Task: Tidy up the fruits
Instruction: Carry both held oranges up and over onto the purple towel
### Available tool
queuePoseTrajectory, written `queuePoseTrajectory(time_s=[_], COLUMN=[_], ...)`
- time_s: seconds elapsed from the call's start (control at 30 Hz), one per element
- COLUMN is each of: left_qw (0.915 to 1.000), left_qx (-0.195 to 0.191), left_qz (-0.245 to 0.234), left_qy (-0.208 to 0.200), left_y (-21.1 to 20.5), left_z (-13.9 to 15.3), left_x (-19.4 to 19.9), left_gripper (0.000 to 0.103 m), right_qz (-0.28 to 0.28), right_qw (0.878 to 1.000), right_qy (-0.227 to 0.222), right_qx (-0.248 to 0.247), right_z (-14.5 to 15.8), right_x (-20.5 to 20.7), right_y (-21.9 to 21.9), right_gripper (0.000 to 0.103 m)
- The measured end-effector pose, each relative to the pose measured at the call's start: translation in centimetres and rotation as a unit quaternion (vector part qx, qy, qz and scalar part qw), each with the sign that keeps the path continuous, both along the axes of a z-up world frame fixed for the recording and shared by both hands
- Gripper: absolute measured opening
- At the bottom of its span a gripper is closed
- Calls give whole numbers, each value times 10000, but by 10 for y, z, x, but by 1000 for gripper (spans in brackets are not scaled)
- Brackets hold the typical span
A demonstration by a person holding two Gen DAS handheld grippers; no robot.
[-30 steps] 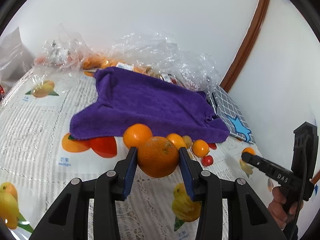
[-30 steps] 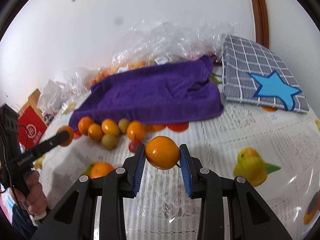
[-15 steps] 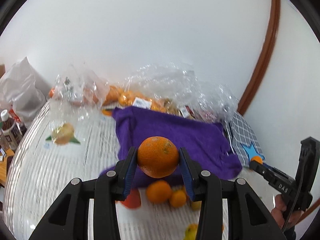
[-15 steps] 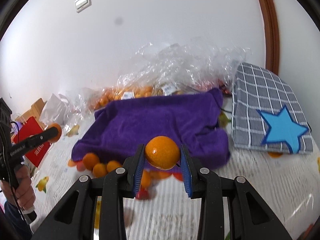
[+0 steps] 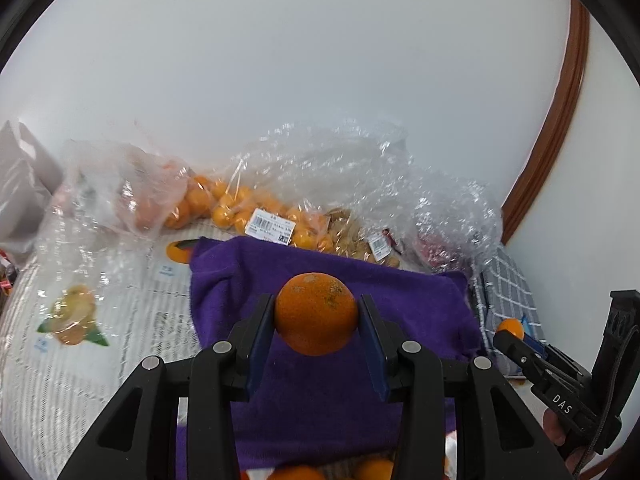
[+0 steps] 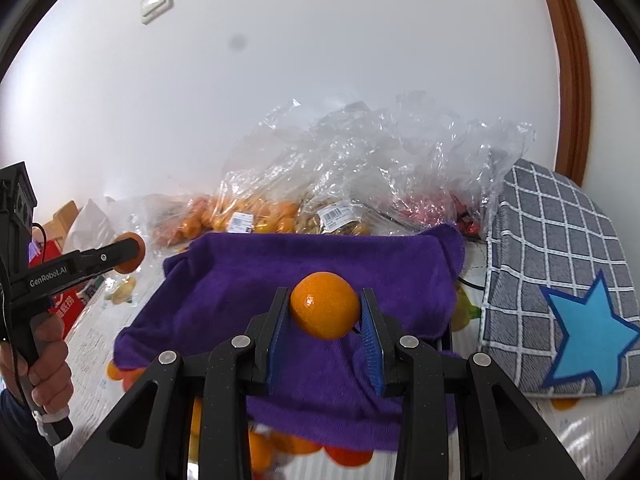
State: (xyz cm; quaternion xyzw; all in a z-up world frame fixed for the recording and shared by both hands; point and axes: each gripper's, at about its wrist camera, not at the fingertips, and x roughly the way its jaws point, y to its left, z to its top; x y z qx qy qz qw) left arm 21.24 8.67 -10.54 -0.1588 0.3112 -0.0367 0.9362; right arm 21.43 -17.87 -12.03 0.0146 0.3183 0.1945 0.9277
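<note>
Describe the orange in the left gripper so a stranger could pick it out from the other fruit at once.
Find the purple towel spread on the table in front of the clear plastic bags. Above it, the left gripper clamps an orange. Unlike the right gripper's smoother, glossier orange fruit, its skin is dull and brown-scarred.

Towel (image 5: pixel 332 364) on table; fruit bags (image 5: pixel 256 216) behind; checked cloth (image 6: pixel 560 280) right.

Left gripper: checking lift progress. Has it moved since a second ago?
Yes. The left gripper, shut on its orange, has risen and advanced from the table's near edge over the purple towel.
</note>
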Motion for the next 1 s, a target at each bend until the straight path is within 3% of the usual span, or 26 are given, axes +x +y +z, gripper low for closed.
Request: queuePoseTrajectory(time_s=[0.4,1.0], left_qw=[9978,9940], left_qx=[50,314], left_qz=[-85,-210], left_qy=[657,1025], left_y=[0,-9], left_z=[-52,-68], left_x=[37,45], left_gripper=[39,39], right_qz=[-81,-118], right_qw=[9983,9939], right_qy=[539,922], right_qx=[-182,-585], right_z=[-44,-73], right_x=[39,48], right_y=[2,9], right_gripper=[34,34])
